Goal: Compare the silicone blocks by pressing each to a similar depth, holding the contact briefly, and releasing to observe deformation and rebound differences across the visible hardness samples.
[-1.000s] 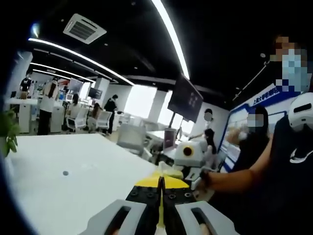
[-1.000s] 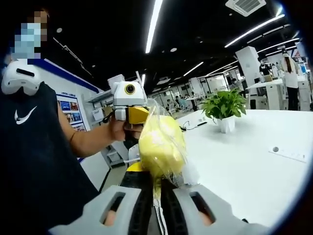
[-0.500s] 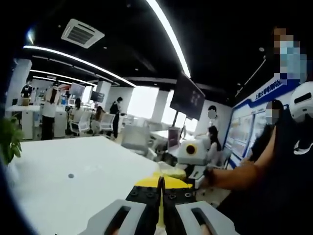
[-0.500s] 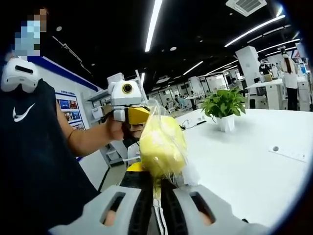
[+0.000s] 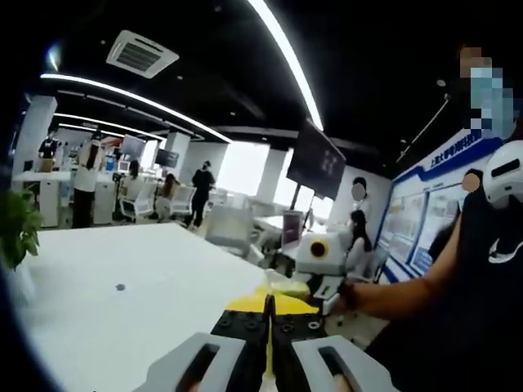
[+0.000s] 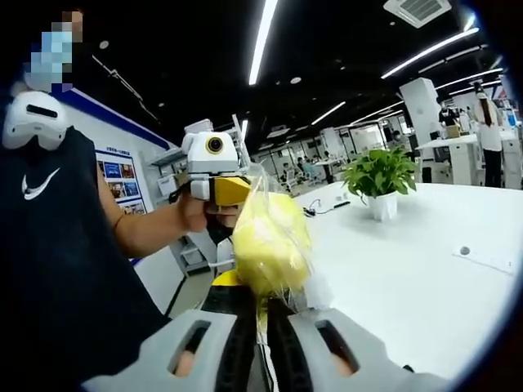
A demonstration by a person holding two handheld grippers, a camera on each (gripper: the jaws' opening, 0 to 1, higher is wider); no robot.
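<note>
Left gripper view: white table at left, left gripper rising from bottom centre – jaws pressed together on thin yellow edge; what that edge belongs to, cannot tell. Right gripper enters from right, in person's hand.

Right gripper view: person's dark shirt at left, left gripper beside it. Right gripper jaws closed, pinching neck of clear bag – yellow silicone block inside, directly above jaw tips. Potted plant on table at right.
</note>
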